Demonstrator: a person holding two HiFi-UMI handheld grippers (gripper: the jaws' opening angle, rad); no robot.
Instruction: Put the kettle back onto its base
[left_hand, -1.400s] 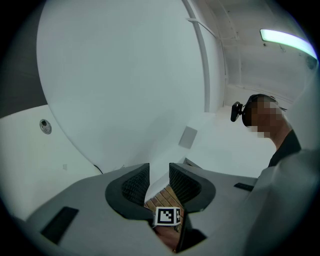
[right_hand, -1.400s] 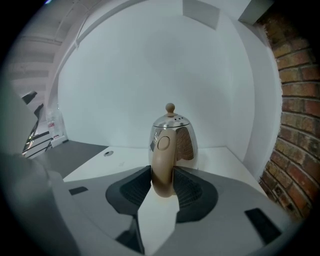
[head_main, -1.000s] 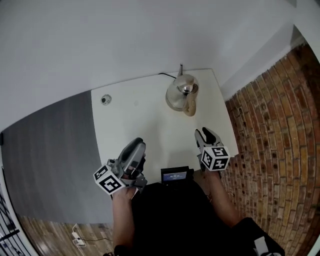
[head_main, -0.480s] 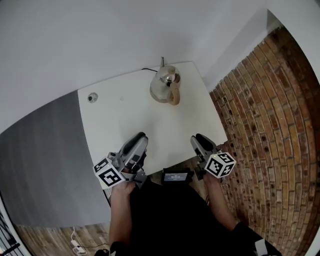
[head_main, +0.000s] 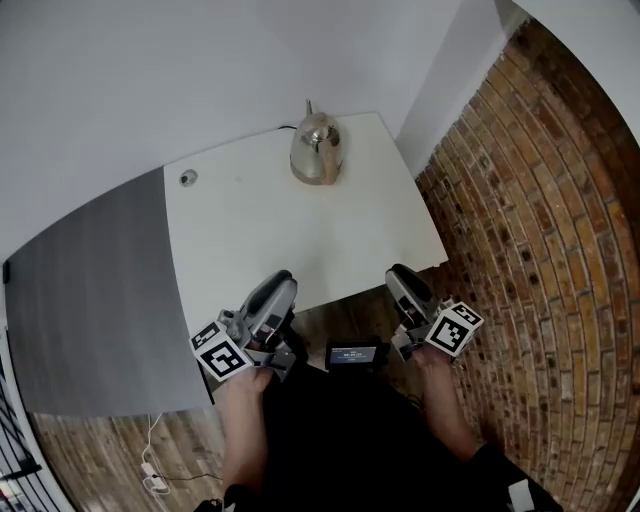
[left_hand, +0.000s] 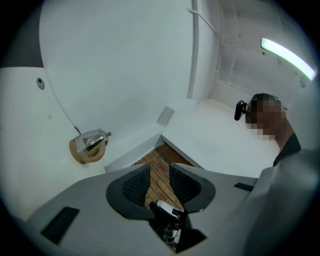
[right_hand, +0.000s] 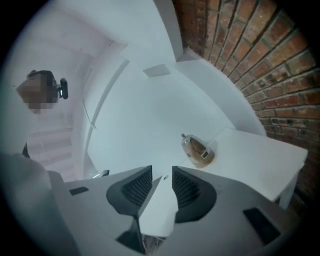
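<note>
At the far edge of the white table (head_main: 300, 230), close to its far right corner and the white wall (head_main: 150, 80), the metal kettle (head_main: 317, 148) is seen standing upright, with a dark cord (head_main: 287, 128) leading off behind it. Whether it is seated on its base cannot be made out. A small round grommet (head_main: 188, 178) is set near the far left corner. The rest of the tabletop between the kettle and the near edge is left bare. Both grippers are held off the near edge, well apart from the kettle. The left gripper (head_main: 282, 284) is placed by the middle of that edge, its jaws parted with nothing between them and only brickwork seen through the gap. The right gripper (head_main: 398, 276) is held beside the near right corner with its jaws likewise parted. A white wedge of the table shows in the gap, and nothing is gripped. The table's right edge is bordered by a brick wall (head_main: 520, 200), and its left edge by a grey surface (head_main: 90, 290).
</note>
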